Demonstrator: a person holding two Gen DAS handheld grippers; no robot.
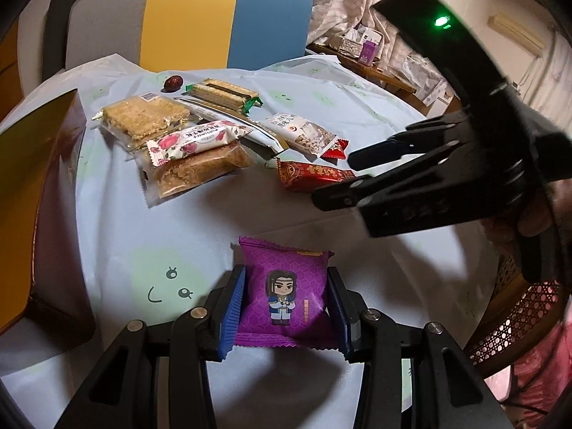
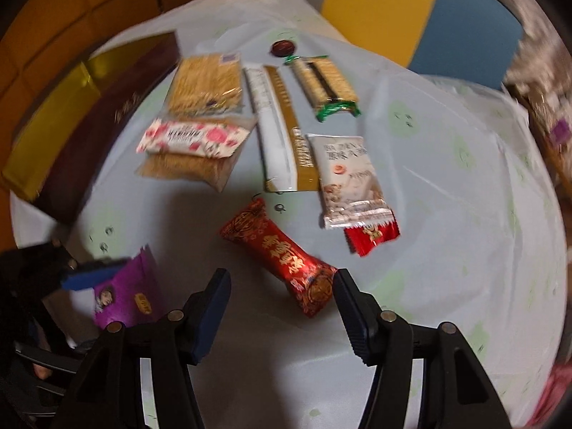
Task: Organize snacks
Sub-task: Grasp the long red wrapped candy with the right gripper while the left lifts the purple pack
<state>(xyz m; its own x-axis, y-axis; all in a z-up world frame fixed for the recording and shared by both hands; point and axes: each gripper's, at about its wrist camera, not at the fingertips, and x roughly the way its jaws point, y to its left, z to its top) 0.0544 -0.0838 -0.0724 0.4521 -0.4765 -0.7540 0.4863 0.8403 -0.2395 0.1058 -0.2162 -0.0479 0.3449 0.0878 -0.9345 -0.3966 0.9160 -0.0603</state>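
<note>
- Holding purple snack pack (image 1: 284, 298) in L gripper (image 1: 286, 307): blue pads are pressing both side edges, jaws are sitting fairly narrow, pack is riding just above the tablecloth (image 1: 178, 228), near edge of table.
- R gripper (image 2: 280, 298) is hanging open over the red foil snack (image 2: 282, 257). Nothing gripped; jaws are standing wide w/ clear gap at the left pad.
- Red snack's near end is poking into the gap btwn R fingers, close to or touching the right pad (image 2: 352, 307) — blur, can't tell which. Rest of it is angling away up-left, so it's lying diagonal to the jaws, not square.
- Progress, my read: early. Only purple pack is looking picked; nothing is showing as sorted yet.
- Further out, still lying loose: small red candy (image 2: 373, 237) tucked under the white nut pack (image 2: 348, 178), long white/gold bar (image 2: 282, 125), pink floral pack (image 2: 193, 137) sitting on top of a clear-wrapped crisp cake (image 2: 186, 169).
- Far row: second crisp cake (image 2: 205, 84), green-ended wafer pack (image 2: 327, 84), dark round candy (image 2: 282, 47) at the back.
- Brown/gold box (image 2: 89, 125) is sitting at left table edge — prob the destination, can't confirm.
</note>
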